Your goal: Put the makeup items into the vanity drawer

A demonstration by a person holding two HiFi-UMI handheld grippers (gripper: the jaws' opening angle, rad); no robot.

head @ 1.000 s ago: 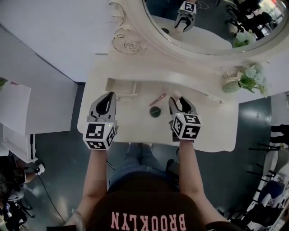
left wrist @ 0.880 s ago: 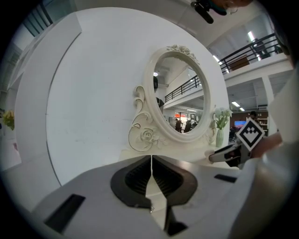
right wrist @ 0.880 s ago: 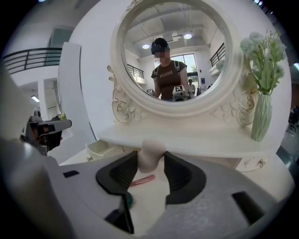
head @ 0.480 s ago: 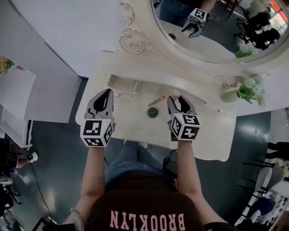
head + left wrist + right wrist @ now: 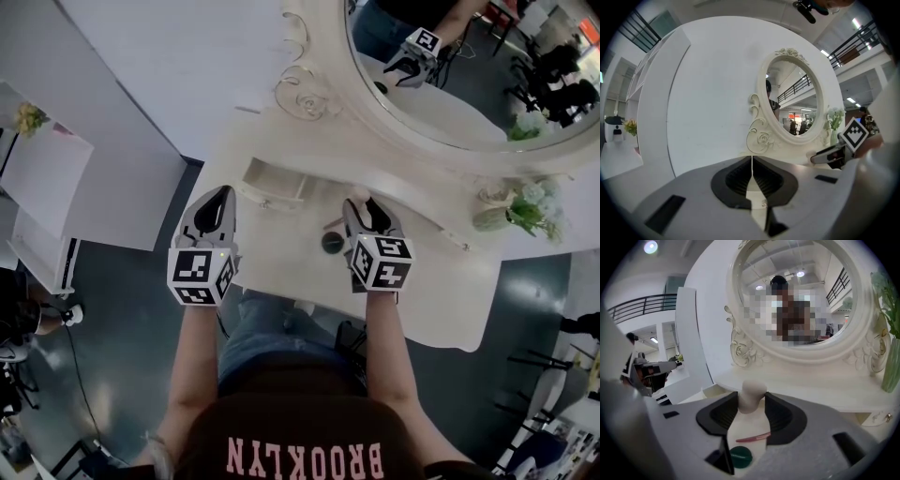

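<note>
A: Bright, even indoor light; a lamp glares up-left of the right gripper; shadows soft.
B: Both gripper views bulge, darkening at the rims; the sponge at its tips is sharp.

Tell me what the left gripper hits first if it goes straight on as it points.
Probably the open drawer, just ahead of the left gripper in the head view; past it, the mirror frame's carved rose. Depth is unclear.
</note>
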